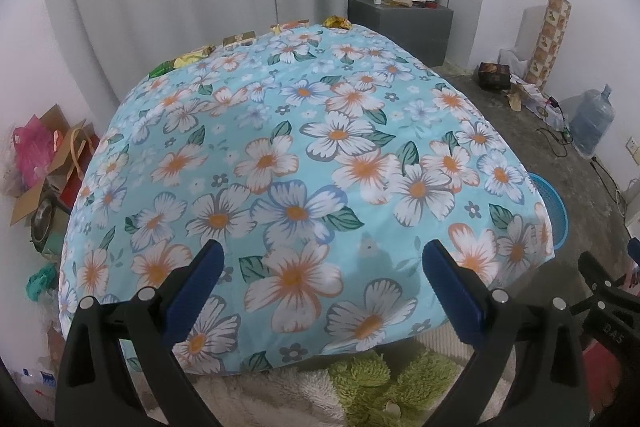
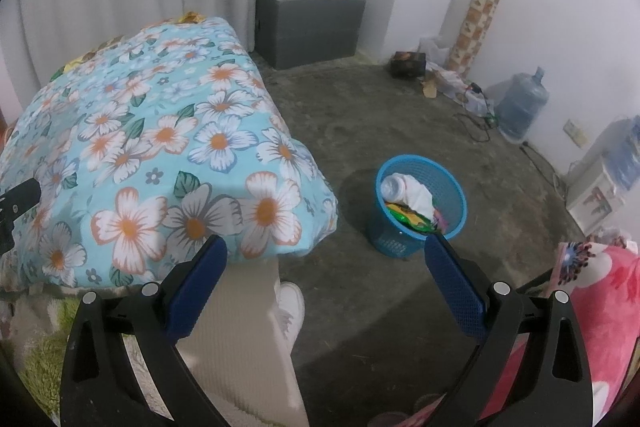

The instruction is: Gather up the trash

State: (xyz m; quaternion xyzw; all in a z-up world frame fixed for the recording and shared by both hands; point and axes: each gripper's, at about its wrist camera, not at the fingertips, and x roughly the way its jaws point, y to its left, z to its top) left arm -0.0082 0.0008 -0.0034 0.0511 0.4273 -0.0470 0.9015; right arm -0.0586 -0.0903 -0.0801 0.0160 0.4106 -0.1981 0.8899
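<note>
Trash wrappers (image 1: 338,22) line the far edge of the desk (image 1: 304,155), which is draped in a blue floral cloth; a yellow crumpled one sits at the far corner, a brown packet (image 1: 239,39) and a yellow-green piece (image 1: 188,59) lie further along that same edge. Beyond the desk's far corner stands a grey box (image 1: 404,23) cluttered with bottles. On the floor beside the desk's near corner, the blue mesh wastebasket (image 2: 420,205) already holds a white bottle, white tissue and a green packet, so collection looks partly done, with the far-edge pieces left to fetch.

Next, I judge, one hand-held gripper must reach across the desk to a wrapper, pinch it, then carry it to the wastebasket.

Left hand-held gripper (image 1: 320,267) hovers over the desk's near edge, jaws spread wide and empty, aimed across the cloth. Right hand-held gripper (image 2: 326,259) hangs off the desk's near corner, likewise released and holding nothing, angled toward the floor near the wastebasket.
</note>
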